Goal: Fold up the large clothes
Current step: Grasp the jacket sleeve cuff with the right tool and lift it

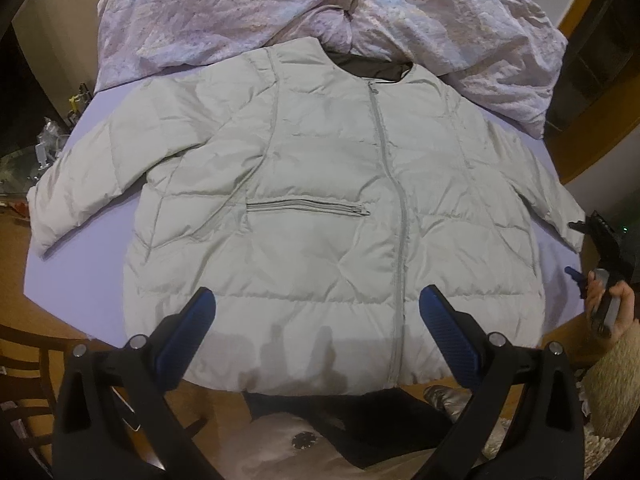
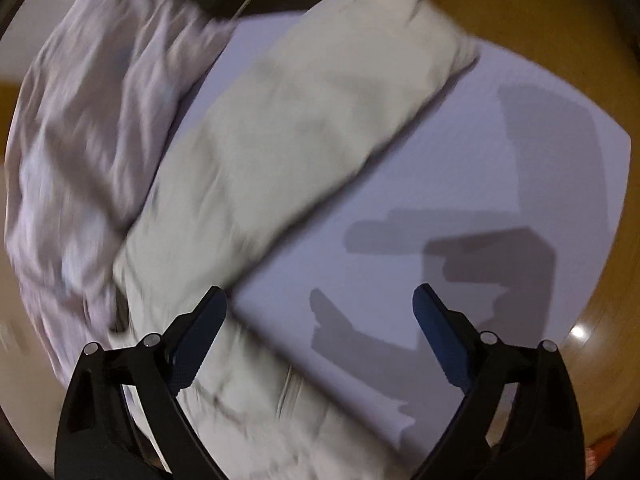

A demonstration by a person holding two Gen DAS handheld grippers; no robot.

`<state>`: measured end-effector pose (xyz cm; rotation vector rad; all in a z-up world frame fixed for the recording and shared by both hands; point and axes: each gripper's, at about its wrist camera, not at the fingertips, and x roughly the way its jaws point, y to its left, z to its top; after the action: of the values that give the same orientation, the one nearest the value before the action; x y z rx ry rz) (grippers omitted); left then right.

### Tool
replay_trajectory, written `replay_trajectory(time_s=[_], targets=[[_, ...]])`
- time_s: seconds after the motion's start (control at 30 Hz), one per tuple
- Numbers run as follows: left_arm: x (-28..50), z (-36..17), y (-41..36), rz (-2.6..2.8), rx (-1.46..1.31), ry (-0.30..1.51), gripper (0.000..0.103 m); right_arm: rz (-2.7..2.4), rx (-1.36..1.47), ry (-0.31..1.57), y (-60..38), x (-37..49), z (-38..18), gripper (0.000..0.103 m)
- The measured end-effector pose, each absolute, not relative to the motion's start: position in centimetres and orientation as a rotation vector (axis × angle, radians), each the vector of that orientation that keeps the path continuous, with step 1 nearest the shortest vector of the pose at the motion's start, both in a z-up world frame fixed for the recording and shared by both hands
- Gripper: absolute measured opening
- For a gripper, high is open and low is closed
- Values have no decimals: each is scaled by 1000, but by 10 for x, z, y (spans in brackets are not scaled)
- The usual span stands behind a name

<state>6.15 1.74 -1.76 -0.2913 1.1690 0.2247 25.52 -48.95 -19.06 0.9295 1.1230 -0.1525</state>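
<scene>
Quilted, puffy pale-grey jacket (image 1: 320, 200) lies flat on lavender sheet (image 1: 80, 272); left gripper (image 1: 318, 304) and right gripper (image 2: 320, 304) gape empty.

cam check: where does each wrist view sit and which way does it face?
Left wrist: above the near table edge, facing forward-down over the jacket spread flat, crumpled bedding beyond; its open left tool shows, plus the person's right hand at far right.
Right wrist: over the jacket's right side, facing down along its sleeve and the lavender table cover, motion-blurred; its open right tool shows.
Shared: jacket, bedding, table cover.
</scene>
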Motion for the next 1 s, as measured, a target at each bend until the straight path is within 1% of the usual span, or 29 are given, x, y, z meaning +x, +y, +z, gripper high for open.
replay_trajectory(time_s=[0.07, 0.13, 0.23, 0.33, 0.37, 0.43, 0.5, 0.53, 0.6, 0.67, 0.77, 1.0], targets=[[65, -18, 17, 247, -274, 1175, 101, -198, 979, 1095, -510, 262, -198, 91], [66, -18, 17, 269, -255, 1180, 101, -222, 1065, 1065, -528, 266, -207, 87], [65, -18, 19, 285, -252, 1185, 101, -263, 1175, 1030, -550, 273, -223, 85], [64, -19, 24, 304, -263, 1192, 101, -277, 1248, 949, -561, 272, -225, 82], [63, -19, 26, 308, -268, 1192, 101, -269, 1268, 938, -562, 274, -227, 73], [61, -19, 31, 315, -284, 1189, 101, -265, 1314, 896, -565, 274, -230, 65], [59, -18, 34, 319, -300, 1187, 101, -247, 1368, 895, -569, 276, -238, 41], [58, -18, 37, 322, -310, 1185, 101, -262, 1387, 889, -570, 275, -241, 36], [56, -18, 41, 327, -321, 1181, 101, -279, 1366, 887, -570, 276, -239, 20], [52, -17, 47, 343, -332, 1175, 101, -270, 1274, 873, -568, 280, -223, 13], [48, -18, 59, 370, -357, 1170, 101, -237, 1119, 826, -556, 299, -192, 9], [44, -16, 81, 418, -378, 1144, 101, -64, 814, 724, -502, 325, -103, 7]])
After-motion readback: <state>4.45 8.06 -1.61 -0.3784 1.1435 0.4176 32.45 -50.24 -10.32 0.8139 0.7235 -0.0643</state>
